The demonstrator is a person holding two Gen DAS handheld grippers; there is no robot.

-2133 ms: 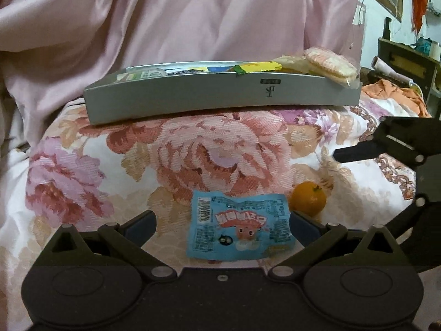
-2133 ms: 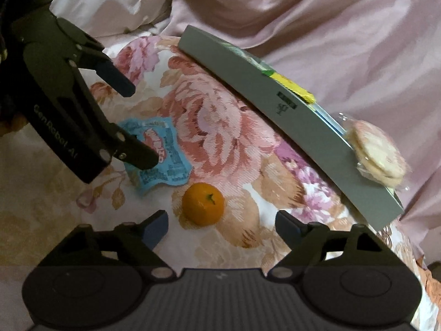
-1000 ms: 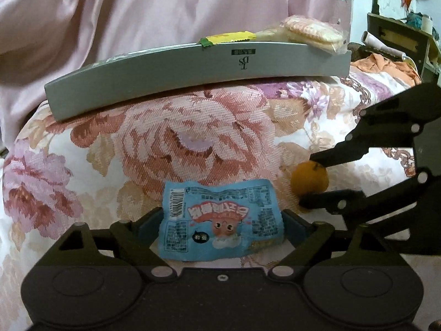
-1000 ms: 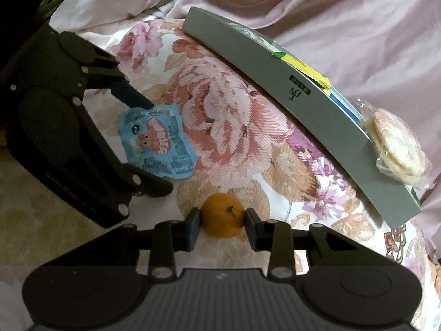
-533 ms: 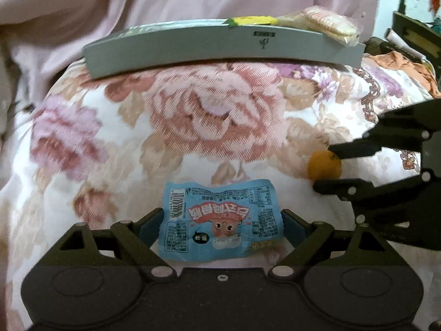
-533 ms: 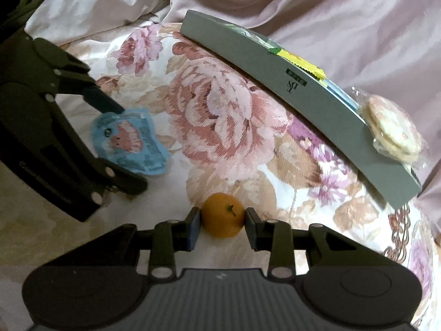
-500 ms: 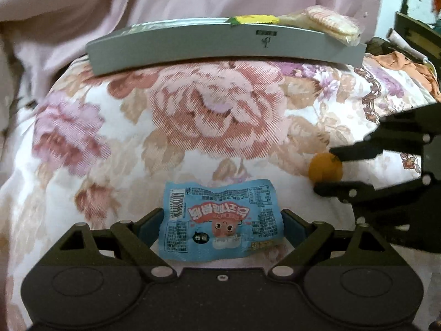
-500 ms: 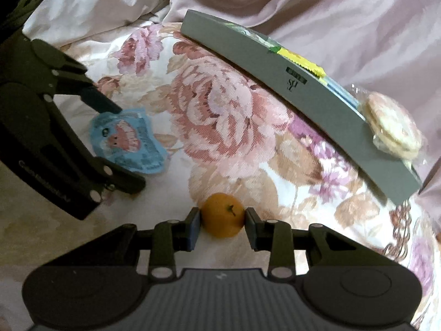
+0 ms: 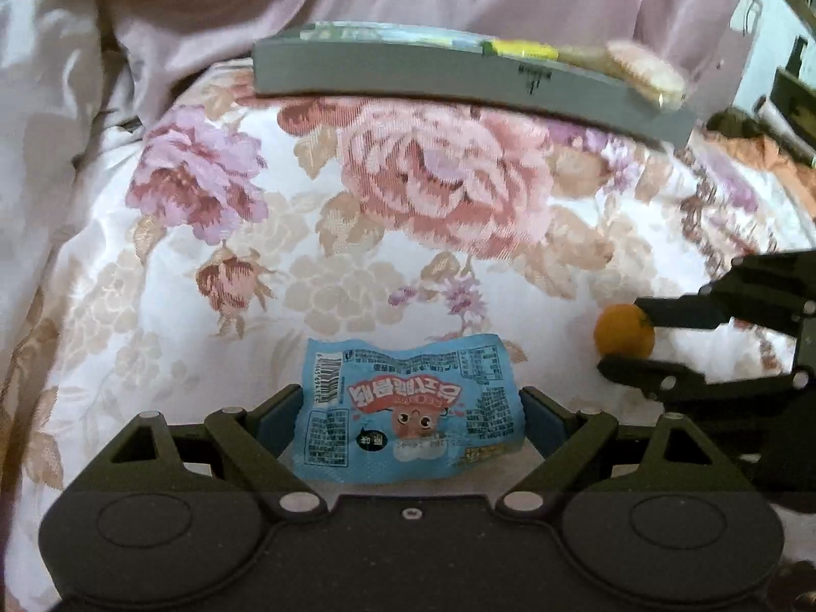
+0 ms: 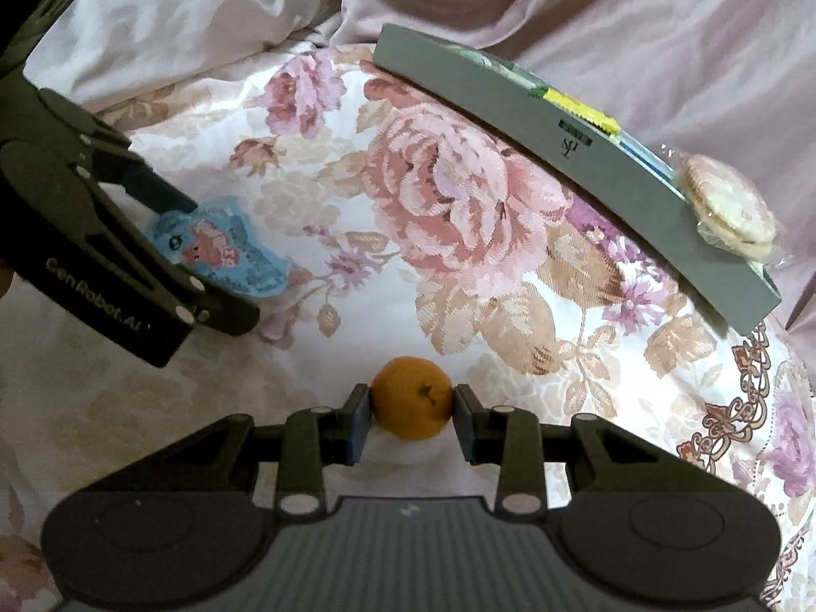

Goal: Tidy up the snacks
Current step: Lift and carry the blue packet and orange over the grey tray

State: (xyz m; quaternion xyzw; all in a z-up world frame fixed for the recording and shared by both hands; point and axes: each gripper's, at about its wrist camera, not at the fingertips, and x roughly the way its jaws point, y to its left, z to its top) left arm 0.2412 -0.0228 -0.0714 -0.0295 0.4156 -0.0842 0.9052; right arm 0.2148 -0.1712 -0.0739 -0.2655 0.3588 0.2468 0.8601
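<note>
Beyond both grippers, the grey box (image 10: 586, 153) lay on the floral bedding (image 9: 433, 234), apparently the snacks' destination. Within the left gripper (image 9: 410, 421), pads pinched the blue snack packet (image 9: 408, 403) by its edges. Between the right gripper's (image 10: 412, 415) narrowed jaws sat the small orange (image 10: 412, 398), clamped for carrying.

"GenRobot.AI" stands in pale letters on the left gripper's (image 10: 204, 260) black body. The grey box (image 10: 510, 117) bears a small dark logo, unreadable. The blue packet's (image 9: 408, 408) upside-down print and barcode are illegible.
</note>
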